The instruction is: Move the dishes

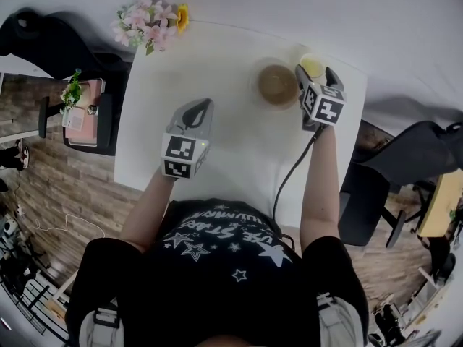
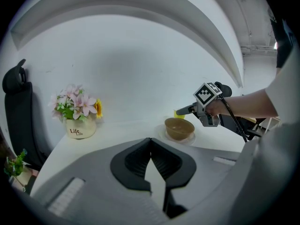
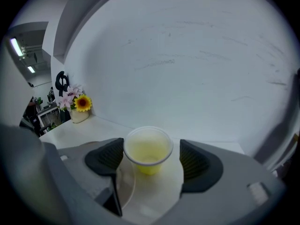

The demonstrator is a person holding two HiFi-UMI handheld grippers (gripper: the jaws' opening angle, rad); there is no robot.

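A brown bowl (image 1: pixel 277 85) (image 2: pixel 179 128) stands on a clear plate (image 2: pixel 161 134) at the far right of the white table (image 1: pixel 217 63). Just right of it is a small yellow cup (image 1: pixel 312 65) (image 3: pixel 147 150). My right gripper (image 1: pixel 315 71) (image 3: pixel 150 162) is open, and the cup stands between its two pads, nearer the left one. The left gripper view shows the right gripper (image 2: pixel 182 111) beside the bowl. My left gripper (image 1: pixel 207 105) (image 2: pixel 150 142) hovers over the table's middle, shut and holding nothing.
A pot of pink flowers and a sunflower (image 1: pixel 148 20) (image 2: pixel 79 114) (image 3: pixel 77 104) stands at the table's far left corner. A white wall runs behind the table. Dark chairs (image 1: pixel 58 45) (image 1: pixel 427 150) stand at both sides. A cable (image 1: pixel 289 176) trails from the right gripper.
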